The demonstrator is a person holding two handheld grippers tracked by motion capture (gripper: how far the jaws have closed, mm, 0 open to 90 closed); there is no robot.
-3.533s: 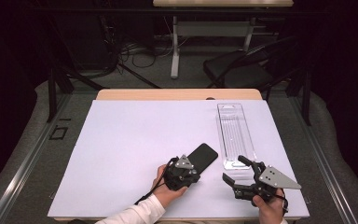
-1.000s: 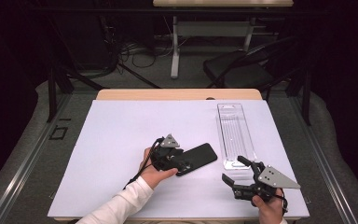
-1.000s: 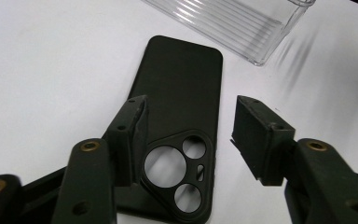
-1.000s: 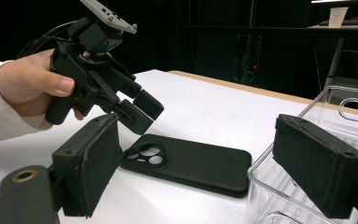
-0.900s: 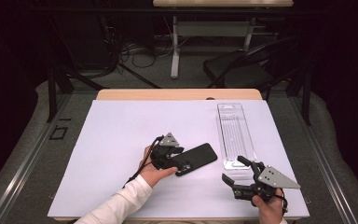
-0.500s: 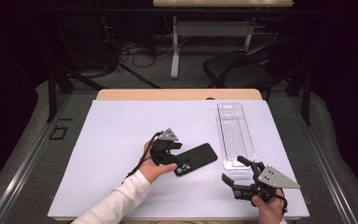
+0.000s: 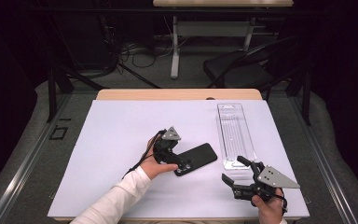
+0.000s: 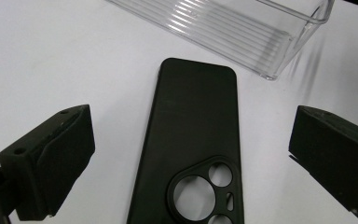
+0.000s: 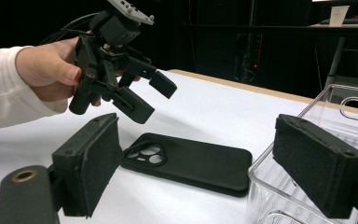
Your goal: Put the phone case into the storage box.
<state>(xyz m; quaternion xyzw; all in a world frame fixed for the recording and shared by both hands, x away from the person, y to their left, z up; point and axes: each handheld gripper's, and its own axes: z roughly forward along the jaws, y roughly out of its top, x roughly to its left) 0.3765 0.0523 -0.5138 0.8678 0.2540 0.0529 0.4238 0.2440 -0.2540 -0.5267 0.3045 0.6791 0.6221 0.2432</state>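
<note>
My left gripper (image 7: 179, 161) has just spread its jaws and let go of the matte black rubbery phone case (image 7: 196, 158), which lies flat on the white tabletop (image 7: 121, 130) beside the clear ribbed plastic tray (image 7: 235, 135); my right gripper (image 7: 235, 170) waits open, holding nothing. The case's camera end is cut off in the left gripper view

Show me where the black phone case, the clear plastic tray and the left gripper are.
black phone case (image 8: 193, 116): left gripper view, on its flat back.
clear plastic tray (image 7: 235, 133): high view, on its ribbed floor.
left gripper (image 9: 153, 99): right gripper view, between its open fingertips.
</note>
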